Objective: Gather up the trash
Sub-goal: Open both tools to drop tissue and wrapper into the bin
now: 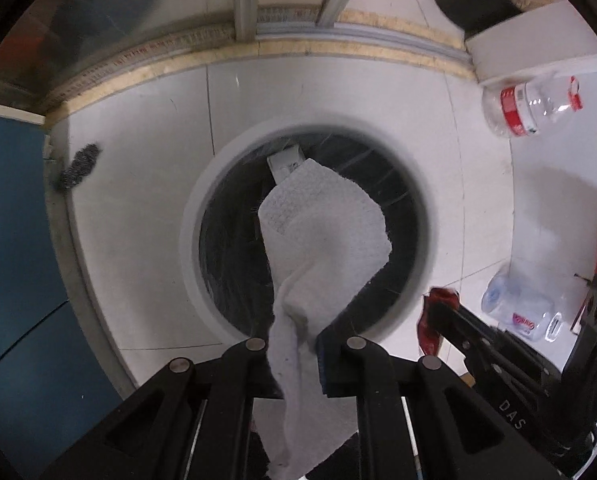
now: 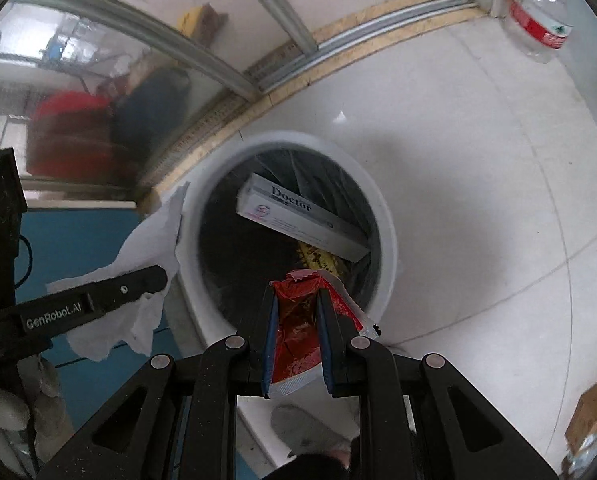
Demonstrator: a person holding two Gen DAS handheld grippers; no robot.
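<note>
Both loads carried over the open mouth of the white bin (image 2: pixel 382 216), ready for the drop.

Left gripper (image 1: pixel 298 344): fingers narrow, pinched on a white paper towel (image 1: pixel 322 236) that hangs forward over the dark bin liner. Same towel seen from the right wrist view trailing off the left side, with part of it outside the rim.

Right gripper (image 2: pixel 294 316): fingers narrow, clamped on a red sauce packet (image 2: pixel 296 320), torn top edge poking over the near side of the opening.

Already inside the bin: a long white box (image 2: pixel 298 220) marked "Doctor", lying slanted, with something yellow beneath it.

Left on the floor: one clear bottle with a red label (image 1: pixel 530 108) near the wall, another clear bottle (image 1: pixel 518 312) close to the right gripper.

To do this step well:
- Bring the left gripper further in over the centre before letting go; the towel is light and floppy and likely to drape over the rim or drift out if released from the edge.
- Lower both a little into the mouth rather than dropping from height.
- Open the right fingers fully and give a small shake if needed; the packet looks greasy and may cling to a pad.
- Keep the two grippers apart over the opening to avoid a knock.
- Check that nothing hangs on the rim before turning to the bottles.
</note>
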